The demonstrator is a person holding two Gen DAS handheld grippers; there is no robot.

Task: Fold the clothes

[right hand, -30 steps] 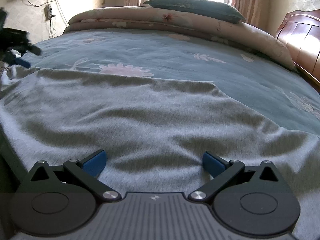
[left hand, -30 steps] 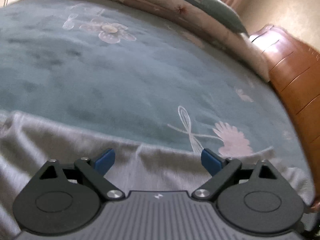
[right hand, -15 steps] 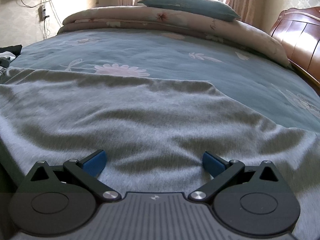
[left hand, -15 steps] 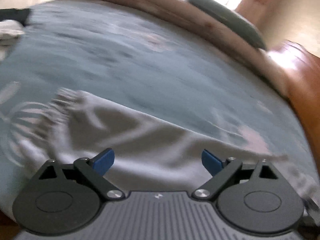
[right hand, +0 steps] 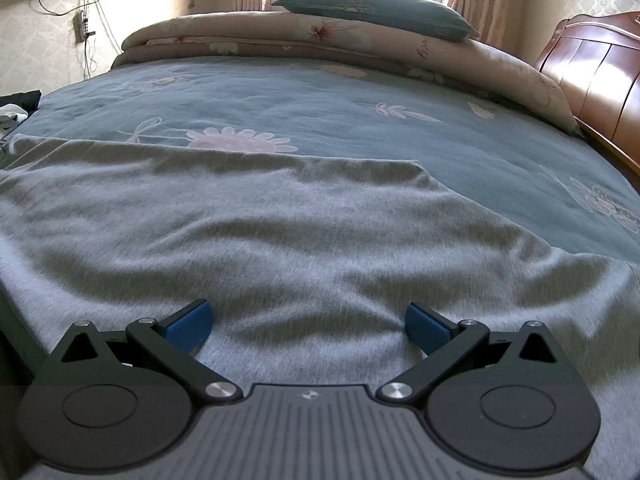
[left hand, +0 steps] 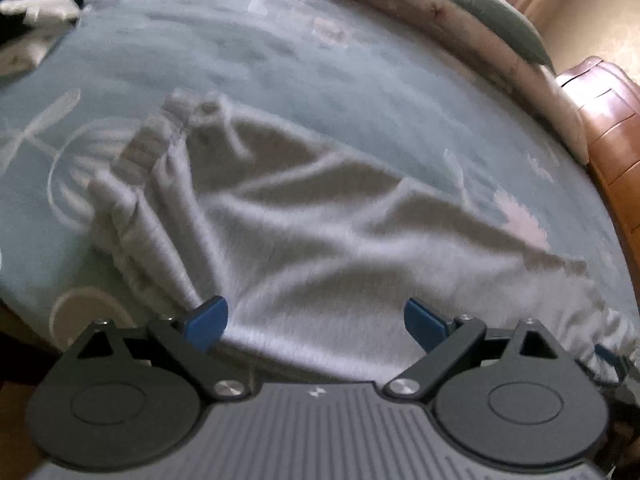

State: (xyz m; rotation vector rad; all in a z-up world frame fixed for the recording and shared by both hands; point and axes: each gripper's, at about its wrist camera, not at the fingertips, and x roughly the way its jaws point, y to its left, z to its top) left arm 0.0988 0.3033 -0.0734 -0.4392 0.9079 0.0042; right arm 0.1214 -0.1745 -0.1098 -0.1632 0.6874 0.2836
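Observation:
A grey knit garment (right hand: 280, 232) lies spread on the blue floral bedspread (right hand: 320, 96). In the left wrist view the same garment (left hand: 320, 240) looks bunched, with a ribbed cuff (left hand: 160, 140) at its far left end and gathered folds beside it. My left gripper (left hand: 316, 320) hovers open over the garment's near edge, nothing between its blue pads. My right gripper (right hand: 308, 326) is open too, low over the flat grey cloth, its fingers empty. The left view is motion-blurred.
A folded beige quilt (right hand: 320, 40) and a green pillow (right hand: 376, 8) lie at the bed's head. A wooden headboard (right hand: 600, 80) rises on the right. Dark and white clothes (left hand: 36, 4) sit off the bed's left side.
The left gripper has swung left and pulled back, bringing the garment's cuffed end into view. The right gripper has shifted slightly; both stay open.

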